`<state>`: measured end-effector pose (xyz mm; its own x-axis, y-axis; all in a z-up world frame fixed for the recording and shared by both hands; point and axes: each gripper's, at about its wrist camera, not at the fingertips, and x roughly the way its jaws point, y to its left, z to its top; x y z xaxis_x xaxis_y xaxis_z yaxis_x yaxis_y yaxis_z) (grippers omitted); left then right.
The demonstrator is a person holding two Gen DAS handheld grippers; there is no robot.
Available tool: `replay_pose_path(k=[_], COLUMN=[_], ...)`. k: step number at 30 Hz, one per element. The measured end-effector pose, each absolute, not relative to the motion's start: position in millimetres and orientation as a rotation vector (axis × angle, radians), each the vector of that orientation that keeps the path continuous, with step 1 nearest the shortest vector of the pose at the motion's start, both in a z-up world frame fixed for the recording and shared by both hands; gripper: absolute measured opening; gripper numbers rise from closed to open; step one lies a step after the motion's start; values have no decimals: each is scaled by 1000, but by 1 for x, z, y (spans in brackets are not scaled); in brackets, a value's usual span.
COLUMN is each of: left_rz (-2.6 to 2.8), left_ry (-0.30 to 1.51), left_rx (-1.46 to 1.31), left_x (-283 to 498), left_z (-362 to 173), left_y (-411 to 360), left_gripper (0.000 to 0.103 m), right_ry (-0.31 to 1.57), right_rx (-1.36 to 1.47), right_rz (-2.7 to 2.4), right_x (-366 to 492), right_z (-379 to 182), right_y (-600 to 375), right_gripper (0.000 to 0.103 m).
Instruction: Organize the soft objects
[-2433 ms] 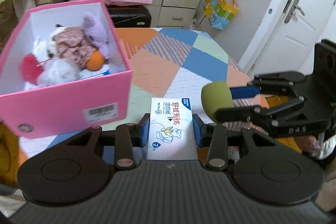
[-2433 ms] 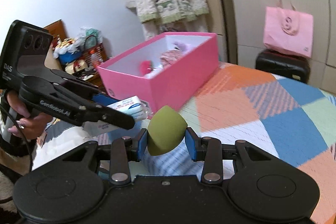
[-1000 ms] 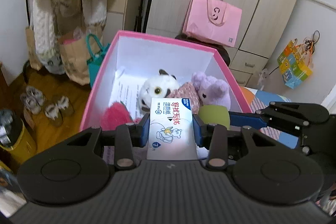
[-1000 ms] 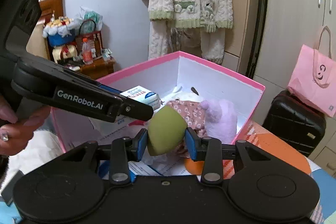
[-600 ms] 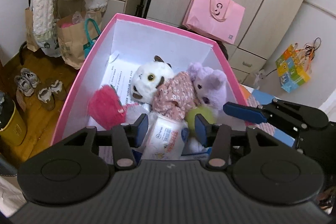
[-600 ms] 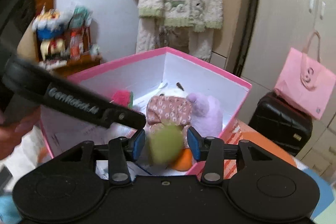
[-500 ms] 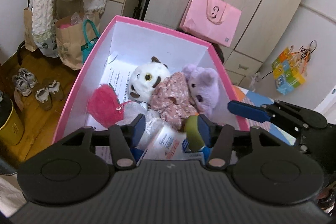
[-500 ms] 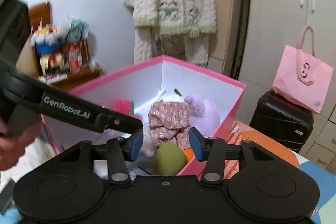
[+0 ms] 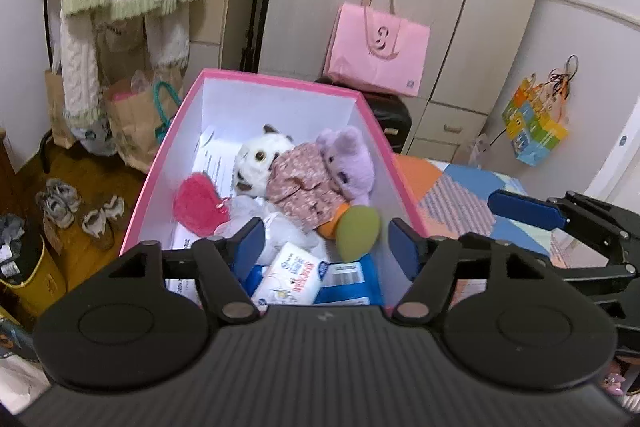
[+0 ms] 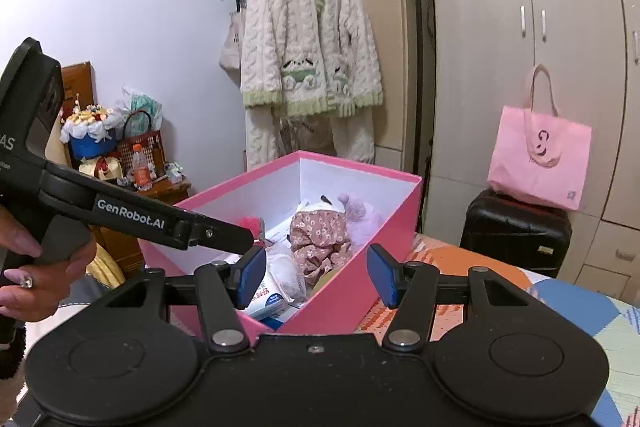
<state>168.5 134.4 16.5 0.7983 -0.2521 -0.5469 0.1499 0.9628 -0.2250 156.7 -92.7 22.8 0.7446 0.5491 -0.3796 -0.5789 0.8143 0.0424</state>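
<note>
The pink box [image 9: 404, 183] holds a white plush [image 9: 258, 157], a purple plush [image 9: 348, 163], a floral cloth [image 9: 300, 187] and a red fluffy piece [image 9: 196, 201]. A green sponge [image 9: 357, 233] and a white tissue pack [image 9: 290, 277] lie loose at its near end. My left gripper [image 9: 326, 241] hovers above that end, its jaws opening, and nothing is pressed between the pads. My right gripper [image 10: 316, 271] is over the box's near corner, its jaws also opening and empty. In the right wrist view the tissue pack [image 10: 268, 297] shows inside the box [image 10: 352, 167].
The box stands on a patchwork-covered surface [image 9: 460, 199]. Behind it are a black suitcase [image 10: 516, 227] with a pink bag [image 10: 540, 163] on top, and wardrobe doors. A knitted cardigan [image 10: 312, 47] hangs on a rack. Shoes [image 9: 60, 203] and paper bags are on the floor to the left.
Both grippers let go over the box: the tissue pack fell from the left one and the green sponge from the right one. Both jaws have widened and both hands have drawn back.
</note>
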Motion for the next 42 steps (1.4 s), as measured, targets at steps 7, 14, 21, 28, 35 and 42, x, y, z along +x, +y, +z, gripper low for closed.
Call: replay_pose_path(k=[7, 14, 21, 28, 35, 42], left_rz=[-231, -226, -182, -216, -156, -123], left_ry=[585, 525, 548, 520, 525, 527], left_rx=[-139, -26, 32, 75, 34, 2], left_x=[144, 116, 104, 79, 65, 62], left_z=[21, 32, 43, 49, 38, 24], left_y=[118, 97, 76, 61, 53, 55], left_gripper=[76, 93, 101, 103, 102, 102], right_ry=[388, 343, 411, 464, 503, 467], right_rx=[-35, -37, 5, 79, 107, -10], right_rz=[567, 472, 207, 64, 98, 50], right_x=[134, 105, 103, 86, 63, 43], right_z=[22, 33, 44, 52, 48, 47], right_y=[-114, -135, -153, -173, -188, -175], right_gripper=[61, 86, 103, 103, 103, 103])
